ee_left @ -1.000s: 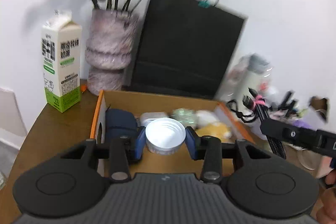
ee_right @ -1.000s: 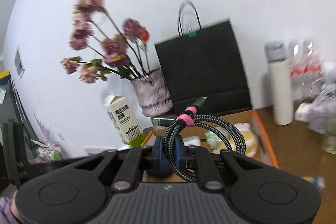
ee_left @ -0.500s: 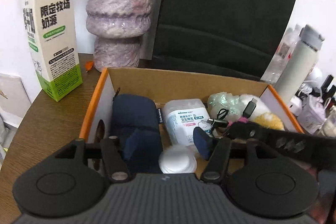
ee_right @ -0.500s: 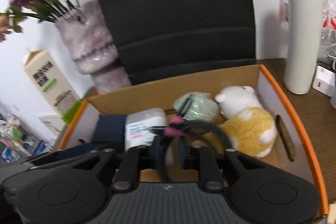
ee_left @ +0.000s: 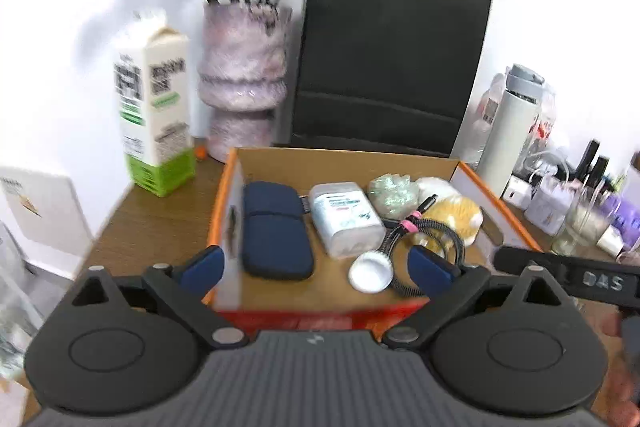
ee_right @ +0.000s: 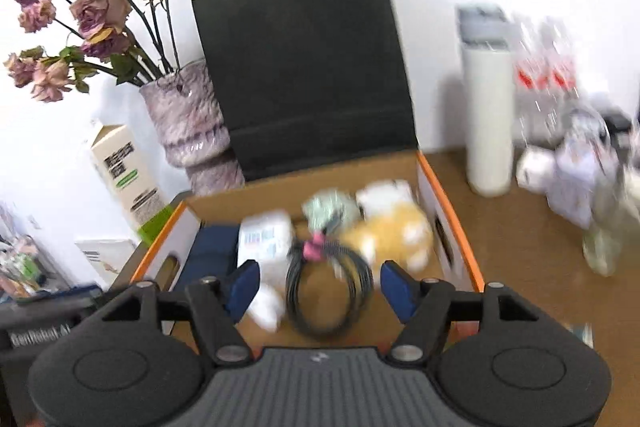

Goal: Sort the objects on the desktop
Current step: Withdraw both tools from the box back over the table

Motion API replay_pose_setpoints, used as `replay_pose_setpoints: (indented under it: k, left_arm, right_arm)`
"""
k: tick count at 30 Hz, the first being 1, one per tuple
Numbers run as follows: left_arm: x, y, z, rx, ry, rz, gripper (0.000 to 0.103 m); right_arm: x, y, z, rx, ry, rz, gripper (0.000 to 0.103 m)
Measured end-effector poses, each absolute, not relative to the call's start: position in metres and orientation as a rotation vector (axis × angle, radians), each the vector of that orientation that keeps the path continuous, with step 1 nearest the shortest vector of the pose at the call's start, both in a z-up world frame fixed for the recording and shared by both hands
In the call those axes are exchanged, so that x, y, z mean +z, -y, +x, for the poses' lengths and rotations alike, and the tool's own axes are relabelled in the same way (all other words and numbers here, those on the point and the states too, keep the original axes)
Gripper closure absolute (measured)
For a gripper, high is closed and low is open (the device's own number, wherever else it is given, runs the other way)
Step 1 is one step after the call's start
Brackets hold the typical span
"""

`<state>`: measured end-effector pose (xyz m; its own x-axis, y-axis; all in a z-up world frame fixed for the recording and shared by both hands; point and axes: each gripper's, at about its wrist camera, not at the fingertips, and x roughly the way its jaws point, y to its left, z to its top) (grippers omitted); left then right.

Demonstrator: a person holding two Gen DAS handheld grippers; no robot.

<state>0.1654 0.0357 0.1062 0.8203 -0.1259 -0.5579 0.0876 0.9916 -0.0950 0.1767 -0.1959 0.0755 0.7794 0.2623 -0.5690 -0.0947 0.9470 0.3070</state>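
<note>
An orange-rimmed cardboard box point(ee_left: 516, 223) point(ee_right: 444, 195) holds a navy pouch point(ee_left: 276, 231), a white wipes pack point(ee_left: 344, 217), a greenish bundle point(ee_left: 392, 189), a yellow-and-white plush toy point(ee_left: 460, 215) point(ee_right: 396, 227), a white lid point(ee_left: 370, 273) and a coiled black cable with a pink tie point(ee_left: 424, 239) point(ee_right: 328, 287). My left gripper point(ee_left: 318, 269) hangs above the box's near edge, jaws opening wide, nothing pressed between them. My right gripper point(ee_right: 320, 287) stands over the cable, jaws opening; the cable lies loose on the box floor, free of the pads.
Behind the box stand a milk carton point(ee_left: 154, 123), a purple vase of dried flowers point(ee_left: 242, 83) and a black paper bag point(ee_left: 388, 67). A white flask point(ee_left: 508, 131) point(ee_right: 490, 123), bottles and small clutter point(ee_left: 576, 203) crowd the table's right side.
The left gripper let the white lid drop into the box and opened wide. The right gripper released the cable into the box. Both pulled back from the box.
</note>
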Motion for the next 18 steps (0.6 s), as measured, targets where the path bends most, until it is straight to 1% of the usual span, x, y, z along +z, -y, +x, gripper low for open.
replay_pose_setpoints:
  k: [3, 5, 7, 10, 11, 15, 17, 18]
  left_arm:
    - [0.098, -0.037, 0.129, -0.104, -0.596, -0.078, 0.0]
    - [0.089, -0.038, 0.102, -0.115, -0.599, -0.107, 0.0]
    - [0.077, -0.034, 0.072, -0.136, -0.593, -0.11, 0.0]
    - [0.059, -0.03, 0.028, -0.166, -0.608, -0.103, 0.0]
    - [0.054, -0.029, 0.015, -0.156, -0.603, -0.107, 0.0]
    - [0.036, -0.029, -0.037, -0.127, -0.591, -0.128, 0.0]
    - [0.025, -0.025, -0.056, -0.135, -0.593, -0.129, 0.0]
    - [0.02, -0.021, -0.064, -0.147, -0.591, -0.107, 0.0]
  right_arm:
    - [0.063, 0.209, 0.139, 0.178, -0.645, 0.3, 0.036]
    - [0.055, 0.213, 0.111, 0.17, -0.633, 0.301, 0.032]
    - [0.045, 0.213, 0.085, 0.176, -0.628, 0.286, 0.03]
    - [0.036, 0.213, 0.062, 0.181, -0.641, 0.247, 0.029]
    - [0.029, 0.215, 0.034, 0.176, -0.626, 0.241, 0.029]
    - [0.016, 0.214, -0.016, 0.214, -0.609, 0.197, 0.028]
    - [0.008, 0.208, -0.034, 0.217, -0.605, 0.109, 0.022]
    - [0.004, 0.206, -0.039, 0.21, -0.611, 0.079, 0.021]
